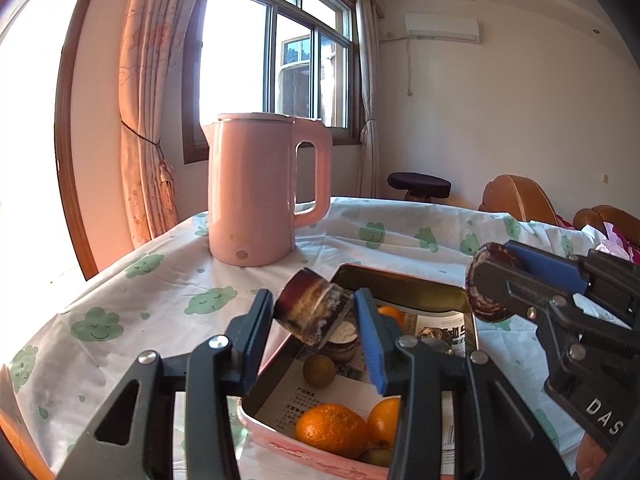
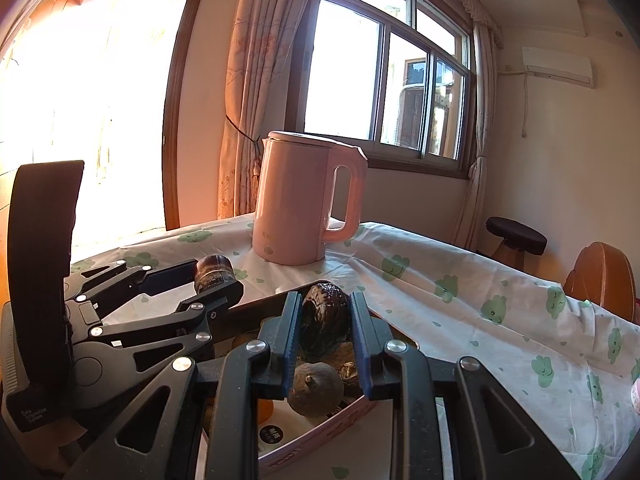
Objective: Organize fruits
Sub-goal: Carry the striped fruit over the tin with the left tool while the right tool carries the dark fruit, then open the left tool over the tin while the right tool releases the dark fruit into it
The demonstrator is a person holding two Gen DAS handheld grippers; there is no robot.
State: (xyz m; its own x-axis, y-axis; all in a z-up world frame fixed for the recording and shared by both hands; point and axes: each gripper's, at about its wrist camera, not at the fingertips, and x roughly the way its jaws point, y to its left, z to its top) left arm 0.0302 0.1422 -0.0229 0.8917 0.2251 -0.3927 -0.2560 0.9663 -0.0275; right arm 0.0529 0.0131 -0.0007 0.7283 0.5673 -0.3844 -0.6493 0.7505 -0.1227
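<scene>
Both grippers are mid-carry over the pink rectangular tin box (image 1: 404, 280), prob so fruit drops straight in. Left gripper (image 1: 314, 316) is clamped partway on a dark maroon cut fruit w/ pale flesh (image 1: 312, 308). Right gripper (image 2: 325, 320) is pinched tight on a wrinkly dark brown fruit (image 2: 324, 316). Count in the box: 3 oranges (image 1: 330, 428), 1 brownish round fruit (image 1: 319, 370) at 6 o'clock, plus others I can't ID. 1 pink kettle (image 1: 260, 188) at 11 o'clock.

Pink electric kettle (image 1: 256, 192) upright on cloud-print tablecloth (image 1: 168, 280), handle right. Window (image 1: 276, 52) behind, tied curtains (image 1: 144, 120). Wall AC unit (image 1: 442, 28), dark round stool (image 1: 418, 186), wooden chair (image 1: 516, 196).
</scene>
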